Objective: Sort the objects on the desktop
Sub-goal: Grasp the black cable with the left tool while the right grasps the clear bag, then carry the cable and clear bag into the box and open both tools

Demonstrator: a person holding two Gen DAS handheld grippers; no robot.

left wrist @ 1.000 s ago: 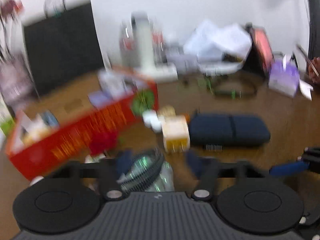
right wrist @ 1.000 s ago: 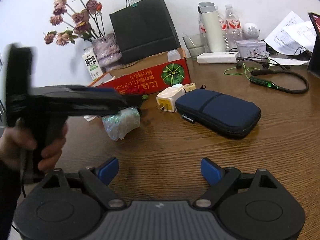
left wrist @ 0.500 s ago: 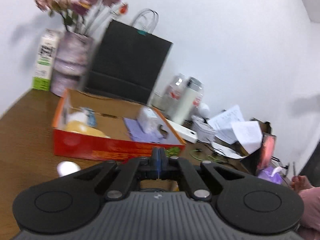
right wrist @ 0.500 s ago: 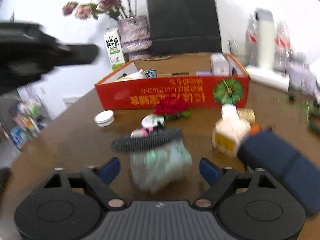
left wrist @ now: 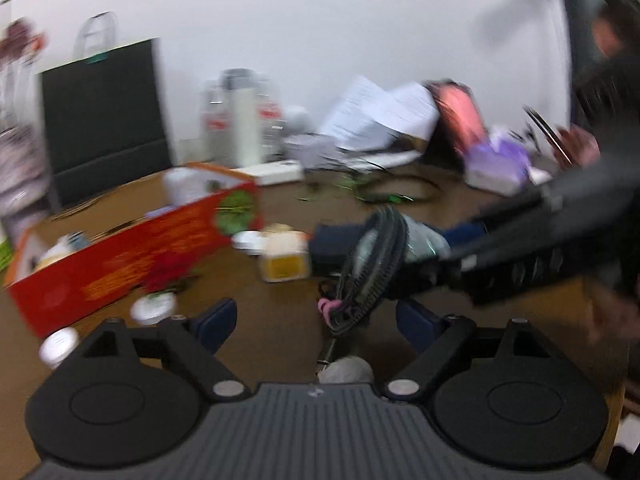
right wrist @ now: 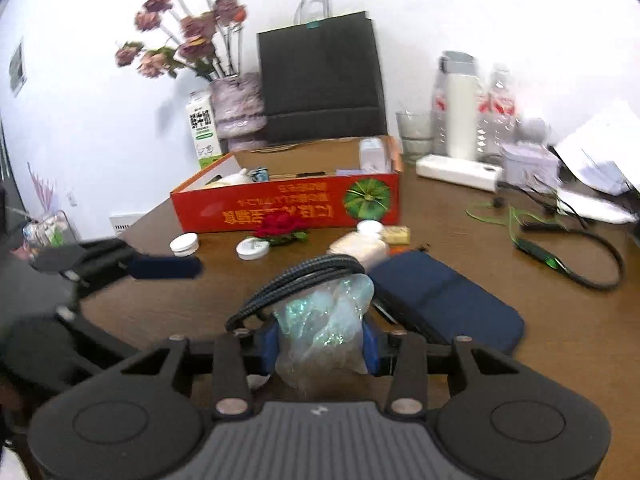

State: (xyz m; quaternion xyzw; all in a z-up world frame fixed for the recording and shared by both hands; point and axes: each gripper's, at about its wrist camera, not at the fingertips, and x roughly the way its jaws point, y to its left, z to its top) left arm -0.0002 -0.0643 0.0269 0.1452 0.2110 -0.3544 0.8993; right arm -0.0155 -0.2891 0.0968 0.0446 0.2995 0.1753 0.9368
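Observation:
My right gripper [right wrist: 320, 350] is shut on a crumpled clear plastic bag [right wrist: 324, 320] with a coiled black cable [right wrist: 296, 284] draped over it. In the left wrist view the cable coil [left wrist: 372, 268] and the bag [left wrist: 416, 240] hang in the right gripper [left wrist: 500, 248], which reaches in from the right. My left gripper [left wrist: 316, 320] is open and empty just below them; it also shows in the right wrist view [right wrist: 160, 268] at left. The red cardboard box [right wrist: 288, 204] holding several items stands behind.
On the wooden table lie a navy pouch [right wrist: 444, 300], a white plug adapter [right wrist: 360, 246], two white lids [right wrist: 184, 245], a red flower [right wrist: 280, 226], a neckband earphone [right wrist: 568, 256], and at the back bottles, a power bank, papers, a black bag and a vase.
My right gripper closed on the plastic bag with the cable and lifted it. My left gripper opened from shut and swung down from the box toward the table beside the held bag.

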